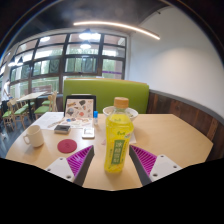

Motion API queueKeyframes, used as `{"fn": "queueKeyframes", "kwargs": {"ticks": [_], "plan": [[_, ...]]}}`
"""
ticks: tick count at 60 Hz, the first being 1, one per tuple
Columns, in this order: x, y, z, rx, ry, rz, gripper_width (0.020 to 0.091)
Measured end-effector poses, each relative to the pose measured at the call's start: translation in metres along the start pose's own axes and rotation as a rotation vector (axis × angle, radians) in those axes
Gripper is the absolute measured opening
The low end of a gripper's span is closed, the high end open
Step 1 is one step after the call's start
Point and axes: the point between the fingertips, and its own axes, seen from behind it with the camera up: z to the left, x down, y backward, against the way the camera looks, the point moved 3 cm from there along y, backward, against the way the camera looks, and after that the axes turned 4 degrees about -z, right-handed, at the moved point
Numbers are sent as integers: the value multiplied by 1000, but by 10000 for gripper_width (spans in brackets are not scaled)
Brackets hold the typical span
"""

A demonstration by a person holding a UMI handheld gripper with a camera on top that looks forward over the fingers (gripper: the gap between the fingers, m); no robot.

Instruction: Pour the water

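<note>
The gripper (112, 163) is nearest, its magenta-padded fingers (80, 160) spread apart, with the tall yellow plastic bottle with an orange cap (119, 138) standing upright between them on the light wooden table (175, 135). Left of the bottle sit a white mug (34, 136) and a round pink coaster (67, 146).
</note>
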Motion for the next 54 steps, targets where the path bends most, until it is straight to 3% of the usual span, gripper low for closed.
{"fn": "queueKeyframes", "kwargs": {"ticks": [9, 13, 20, 25, 26, 41, 54], "plan": [[-1, -57, -4, -15, -4, -43, 819], [-5, -73, -12, 23, 35, -71, 494], [-4, -82, -8, 29, 51, -106, 378], [-4, -84, -7, 45, 67, -115, 343], [-4, -84, -6, 46, 76, -117, 297], [-33, -77, 8, 157, 396, -86, 295], [-112, -63, 111, 172, 934, -196, 293]]}}
